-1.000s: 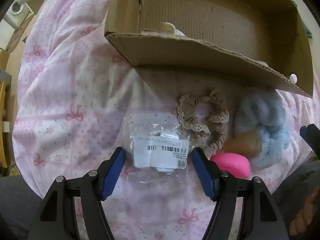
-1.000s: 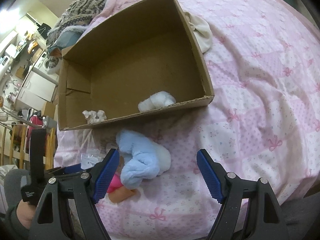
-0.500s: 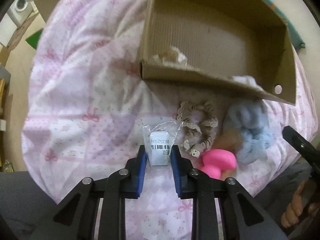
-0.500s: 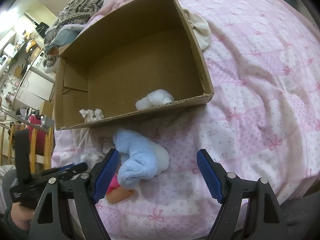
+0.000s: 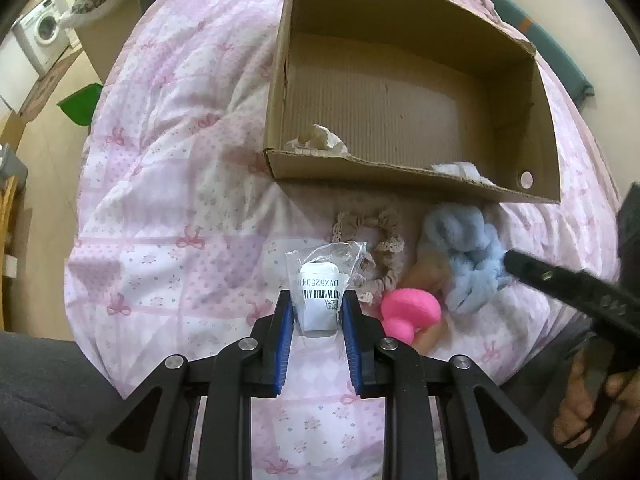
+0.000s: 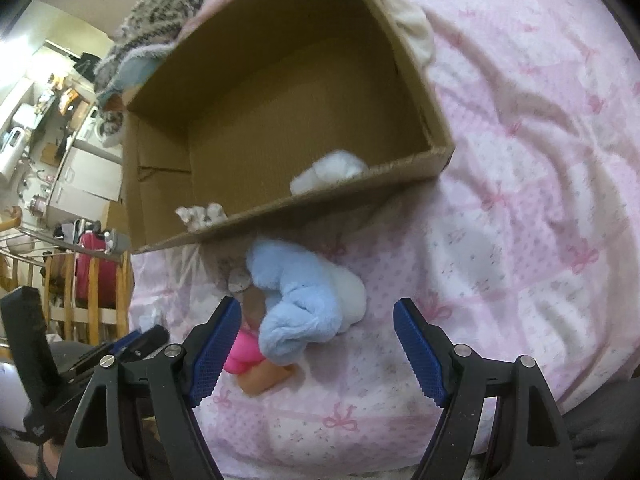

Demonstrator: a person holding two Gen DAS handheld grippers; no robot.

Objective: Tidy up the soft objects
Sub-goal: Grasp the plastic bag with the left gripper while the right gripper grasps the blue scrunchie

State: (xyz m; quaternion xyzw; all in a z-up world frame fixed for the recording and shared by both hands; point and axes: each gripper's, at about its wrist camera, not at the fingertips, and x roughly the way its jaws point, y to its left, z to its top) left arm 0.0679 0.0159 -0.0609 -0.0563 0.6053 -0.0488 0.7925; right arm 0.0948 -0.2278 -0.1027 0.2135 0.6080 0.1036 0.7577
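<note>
My left gripper [image 5: 317, 312] is shut on a clear plastic packet with a barcode label [image 5: 320, 280] and holds it above the pink quilt. A beige lace scrunchie [image 5: 380, 240], a pink sponge [image 5: 410, 310], a tan sponge [image 5: 428, 268] and a fluffy blue soft item [image 5: 468, 252] lie in front of the cardboard box [image 5: 400, 176]. The box holds a cream lace piece [image 5: 320, 140] and a white fluffy piece [image 6: 332, 170]. My right gripper [image 6: 318, 340] is open and empty just in front of the blue soft item [image 6: 296, 300], also seen in the left wrist view [image 5: 568, 280].
The pink quilt [image 6: 520, 200] covers the bed. A white cloth [image 6: 416, 32] and a knitted pile [image 6: 160, 12] lie behind the box. A wooden rail [image 6: 92, 280] and room furniture are at the left. A washing machine [image 5: 40, 36] stands at the far left.
My left gripper has closed on the plastic packet and lifted it away from the quilt, drawing back from the box. My right gripper has stayed open and moved slightly closer to the blue soft item.
</note>
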